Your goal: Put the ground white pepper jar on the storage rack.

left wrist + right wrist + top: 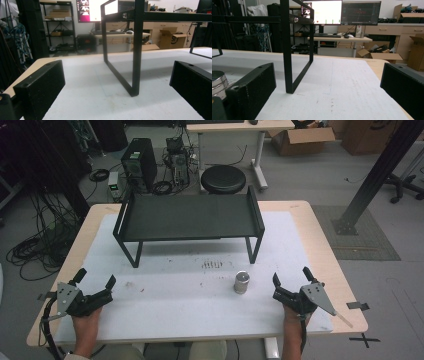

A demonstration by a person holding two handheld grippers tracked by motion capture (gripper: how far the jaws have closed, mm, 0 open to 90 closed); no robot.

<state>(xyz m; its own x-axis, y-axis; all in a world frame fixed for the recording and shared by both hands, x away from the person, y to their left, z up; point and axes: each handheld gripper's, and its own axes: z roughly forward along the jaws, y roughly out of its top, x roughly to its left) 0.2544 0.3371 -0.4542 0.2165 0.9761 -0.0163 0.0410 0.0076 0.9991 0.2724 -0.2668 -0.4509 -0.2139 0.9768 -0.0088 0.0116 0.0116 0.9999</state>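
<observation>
Right now the small metal can (241, 282) stands upright on the white mat (200, 310), in front of the black rack (187, 217) and a little toward my right side. From the right gripper view I catch its ribbed silver side (218, 83) at the left edge, just past my left-hand jaw and not between the jaws. My right gripper (292, 282) rests near the mat's right edge, near the can but apart from it, jaws spread wide with nothing in them. My left gripper (95, 281) sits well apart at the mat's left edge, also released and empty; its view looks along the mat to the rack's near leg (136, 62). Beyond the table (320, 230) I see a round black stool (223, 179) and a computer tower (138, 162) on the floor.
</observation>
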